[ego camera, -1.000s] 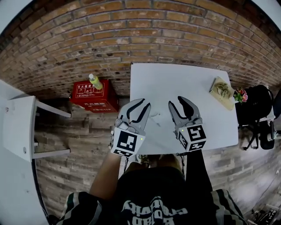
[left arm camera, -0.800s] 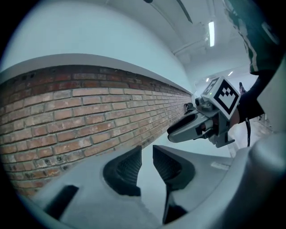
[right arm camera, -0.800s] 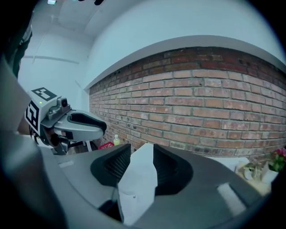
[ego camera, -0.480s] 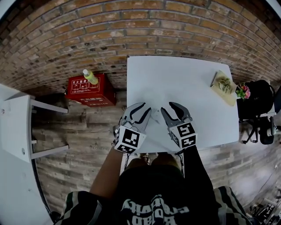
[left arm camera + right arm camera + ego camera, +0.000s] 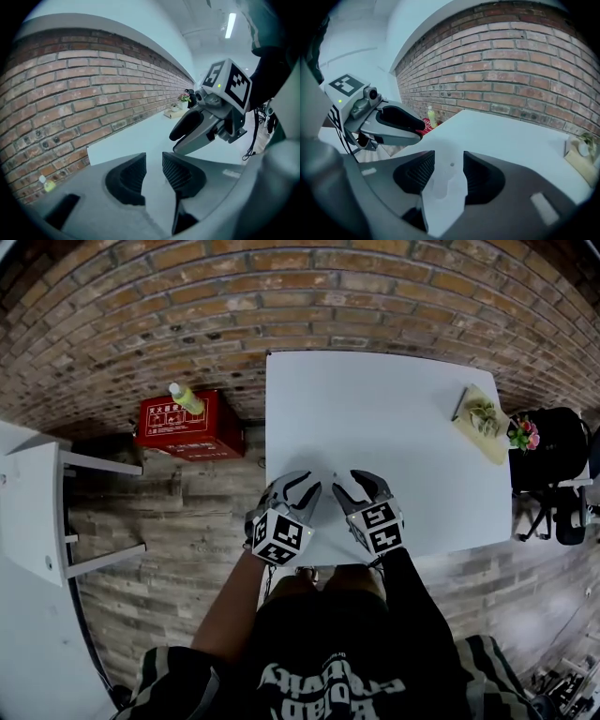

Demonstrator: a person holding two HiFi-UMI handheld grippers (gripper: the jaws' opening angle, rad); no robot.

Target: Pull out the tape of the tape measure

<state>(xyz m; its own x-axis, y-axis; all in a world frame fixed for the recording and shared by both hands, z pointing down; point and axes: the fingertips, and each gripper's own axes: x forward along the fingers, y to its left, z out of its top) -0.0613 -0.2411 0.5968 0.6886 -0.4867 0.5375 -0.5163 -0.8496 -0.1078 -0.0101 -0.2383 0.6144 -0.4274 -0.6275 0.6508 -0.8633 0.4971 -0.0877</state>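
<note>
- Head view: grey left gripper (image 5: pixel 298 488) & right gripper (image 5: pixel 354 486) side by side, low over near edge of white rectangular surface (image 5: pixel 394 418).
- Left gripper view: fingers (image 5: pixel 133 176) apart, just opened wider; bare surface betw. them.
- Right gripper view: fingers (image 5: pixel 419 173) apart, just opened wider, either side of pale whitish shape (image 5: pixel 445 187); can't tell if it's the tape measure.

I see even light, faint shadows; a long white ceiling lamp (image 5: pixel 230 25) glares, fisheye bends the red brick wall (image 5: pixel 281 296), corners black.

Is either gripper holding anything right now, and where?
Nothing is held. Left gripper and right gripper jaws have just been opening, with only white table showing between them.
</note>
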